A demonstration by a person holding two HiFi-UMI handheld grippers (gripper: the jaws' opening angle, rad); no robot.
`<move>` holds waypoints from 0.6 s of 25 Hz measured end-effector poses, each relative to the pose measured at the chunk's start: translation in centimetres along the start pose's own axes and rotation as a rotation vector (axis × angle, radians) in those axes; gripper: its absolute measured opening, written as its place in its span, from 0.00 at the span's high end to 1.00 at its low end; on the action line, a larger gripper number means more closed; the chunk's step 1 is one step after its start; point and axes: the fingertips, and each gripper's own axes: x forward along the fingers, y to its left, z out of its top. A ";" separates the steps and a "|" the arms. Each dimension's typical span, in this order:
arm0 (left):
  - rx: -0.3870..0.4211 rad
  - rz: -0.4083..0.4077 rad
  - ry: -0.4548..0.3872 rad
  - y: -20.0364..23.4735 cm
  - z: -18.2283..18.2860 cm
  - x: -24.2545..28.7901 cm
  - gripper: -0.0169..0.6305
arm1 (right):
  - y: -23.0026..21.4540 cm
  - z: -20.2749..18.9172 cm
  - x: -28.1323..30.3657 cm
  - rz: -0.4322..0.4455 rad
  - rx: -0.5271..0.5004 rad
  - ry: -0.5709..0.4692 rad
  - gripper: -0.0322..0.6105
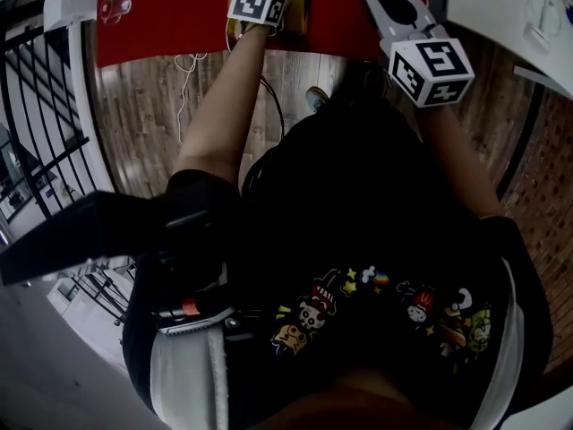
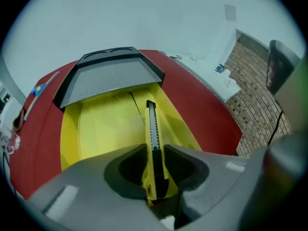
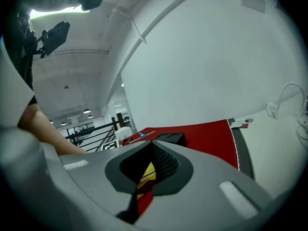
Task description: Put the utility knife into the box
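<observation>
The left gripper is held out over the red table, and its fingers are clamped on the back end of the utility knife, 1 on each side of the handle. The knife is yellow with a black notched slider along its top edge, and it sticks straight forward from the grip, over the inside of the box. The box is yellow inside and stands open on the table, with its dark lid tipped up and back at the far end. The knife's tip points toward that far end, close to where the lid is hinged; I cannot tell whether the knife touches the bottom of the box or hangs just above it. The right gripper is off to the right, near the table's edge and well apart from the box. Its fingers meet at the tips with nothing held between them, and only a strip of yellow and red shows through the gap behind them. From above, the person's black shirt with small cartoon prints fills most of the view, both forearms reach forward to the table, and a thin white cable lies on the wooden floor below the table's near edge.
</observation>
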 end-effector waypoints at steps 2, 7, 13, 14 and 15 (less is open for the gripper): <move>-0.011 -0.019 0.019 -0.1 -0.4 0.7 0.79 | -0.4 -0.1 -0.2 -0.010 0.006 0.002 0.91; -0.023 -0.030 0.031 -0.1 -1.7 1.6 0.79 | -0.6 -1.2 -0.3 -0.020 0.014 0.003 0.91; -0.010 -0.033 0.015 -0.1 -1.7 1.6 0.79 | -0.3 -1.4 -0.3 -0.025 0.012 0.012 0.91; -0.007 -0.036 0.010 -0.2 -1.7 1.6 0.79 | -0.2 -1.5 -0.3 -0.025 0.010 0.014 0.91; -0.006 -0.039 0.003 -0.3 -1.7 1.5 0.79 | -0.1 -1.5 -0.3 -0.026 0.009 0.015 0.91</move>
